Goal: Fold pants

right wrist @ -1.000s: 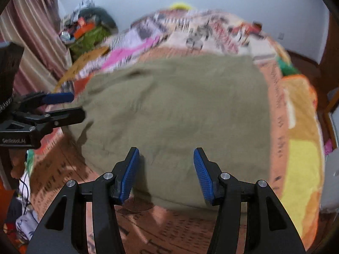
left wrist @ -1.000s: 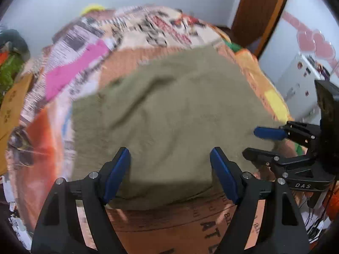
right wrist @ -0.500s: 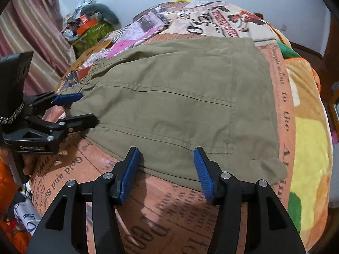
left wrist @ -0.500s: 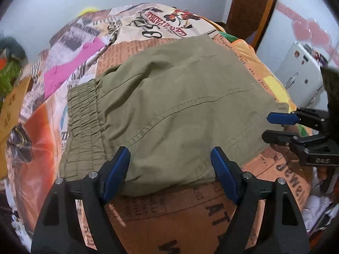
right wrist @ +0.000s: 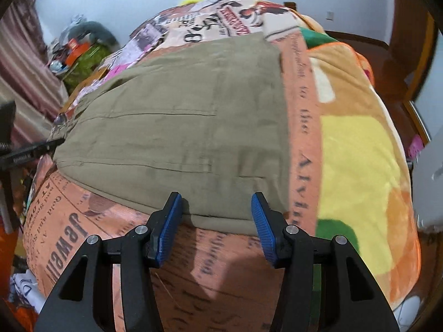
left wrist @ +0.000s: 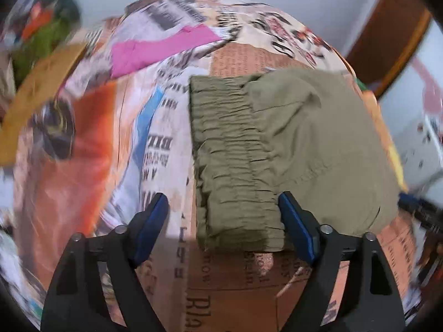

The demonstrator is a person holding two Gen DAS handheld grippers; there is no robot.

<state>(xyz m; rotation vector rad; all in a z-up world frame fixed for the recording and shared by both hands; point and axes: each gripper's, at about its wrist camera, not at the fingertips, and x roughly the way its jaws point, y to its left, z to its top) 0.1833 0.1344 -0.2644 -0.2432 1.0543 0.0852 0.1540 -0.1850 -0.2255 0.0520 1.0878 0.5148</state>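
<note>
- The pants (right wrist: 177,127) lie flat on the bed (right wrist: 357,149), already folded to a broad olive rectangle over the printed blanket.
- In the left wrist view the waistband (left wrist: 229,160) is the left end of the pants, and its near corner sits between your left tongs (left wrist: 223,227).
- Your left tongs stand wide and the jaws are opening; the right pad is at the waistband's edge, but no pad presses the cloth.
- Your right tongs (right wrist: 216,228) are at a middle width and hold nothing; they hover over the near edge of the pants, close to the right corner.
- I judge that you are lining up both tongs on the near edge, ready to take it for the next fold.
- The next move calls for lowering each pair until one pad slides under all the layers, then closing.
- The waistband is thick and gathered, so take it deep, or some layers may slip out when you lift.
- Lift both ends together, so the fold stays straight.
</note>
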